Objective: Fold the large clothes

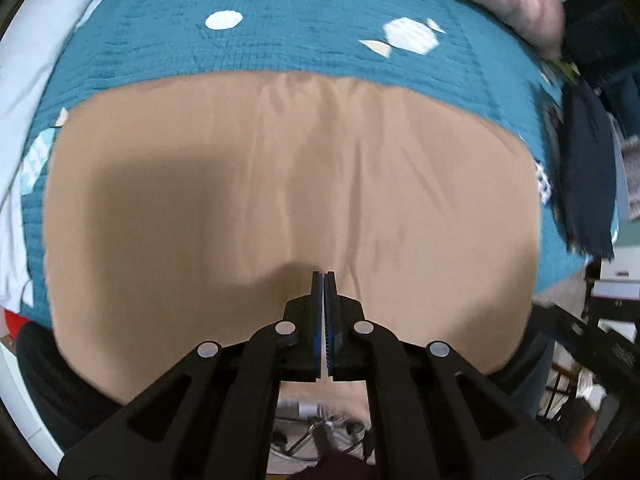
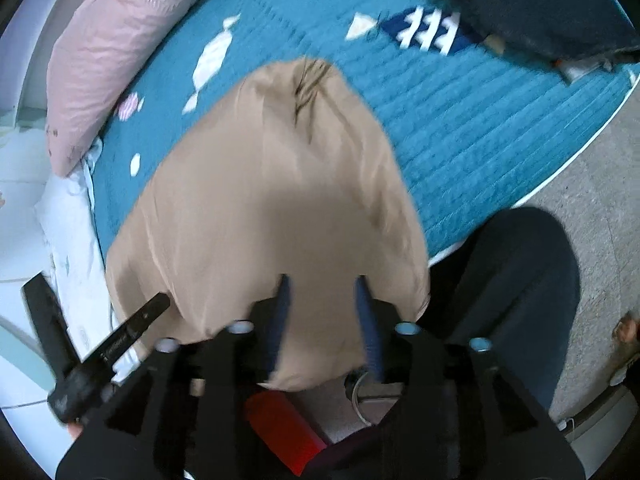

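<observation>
Mostly hidden: the tan garment (image 1: pixel 280 200) covered much of my teal quilt (image 1: pixel 320 28), near edge draped off the bed.
Left gripper (image 1: pixel 324 276): my 2 fingers were pressed together; cloth between them, cannot tell.
Right gripper (image 2: pixel 322 280): parted, over the garment.
Writing: none legible; right view blurred.

faint white print on the black gripper arm (image 2: pixel 132 332) at left, too blurred to read, nothing else lettered
</observation>
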A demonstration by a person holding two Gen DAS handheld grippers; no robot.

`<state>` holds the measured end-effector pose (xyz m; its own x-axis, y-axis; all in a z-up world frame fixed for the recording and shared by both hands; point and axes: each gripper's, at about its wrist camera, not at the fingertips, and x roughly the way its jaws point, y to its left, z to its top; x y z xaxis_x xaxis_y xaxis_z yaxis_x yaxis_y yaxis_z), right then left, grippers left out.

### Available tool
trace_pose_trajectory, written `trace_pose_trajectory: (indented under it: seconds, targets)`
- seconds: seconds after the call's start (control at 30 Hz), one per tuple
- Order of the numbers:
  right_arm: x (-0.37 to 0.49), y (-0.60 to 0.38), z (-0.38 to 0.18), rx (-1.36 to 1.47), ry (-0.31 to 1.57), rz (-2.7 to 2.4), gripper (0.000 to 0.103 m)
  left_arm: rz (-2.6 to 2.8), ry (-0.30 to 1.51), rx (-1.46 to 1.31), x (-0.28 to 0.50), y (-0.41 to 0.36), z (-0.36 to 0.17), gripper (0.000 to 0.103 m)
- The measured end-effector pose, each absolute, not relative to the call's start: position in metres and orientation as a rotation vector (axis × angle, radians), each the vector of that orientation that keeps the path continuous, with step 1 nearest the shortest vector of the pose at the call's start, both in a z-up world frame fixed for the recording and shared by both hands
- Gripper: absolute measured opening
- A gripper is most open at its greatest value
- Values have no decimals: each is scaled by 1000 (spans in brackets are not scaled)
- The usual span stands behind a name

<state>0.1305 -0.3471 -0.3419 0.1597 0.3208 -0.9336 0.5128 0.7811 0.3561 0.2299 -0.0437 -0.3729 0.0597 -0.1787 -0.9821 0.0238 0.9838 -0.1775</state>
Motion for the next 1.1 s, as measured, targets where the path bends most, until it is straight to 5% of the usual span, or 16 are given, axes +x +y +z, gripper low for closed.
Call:
trace_pose_trajectory:
  seconds: [0.07,0.17,0.77,1.0,1.07,1.1]
  targets:
    - [134,-358,-335,714,1404,-182,70,-180,1535,-92,246,-46,-403,2]
    - [141,-372,-328,720,1360,-195,85,-185,1555,-202,257,-28,-419,2]
    - [215,-358,-434,722,1559,8,97,-157,1525,-142,253,-30,-418,2]
    - [209,-380,-445,917,1484,80,90,-158,1531,-168,256,-31,-422,2]
    - [206,-380,-440,909,1481,92,59,-159,1525,-150,256,-34,-421,2]
    - [205,-379,-433,916,1466,123,54,-159,1522,-145,256,-34,-421,2]
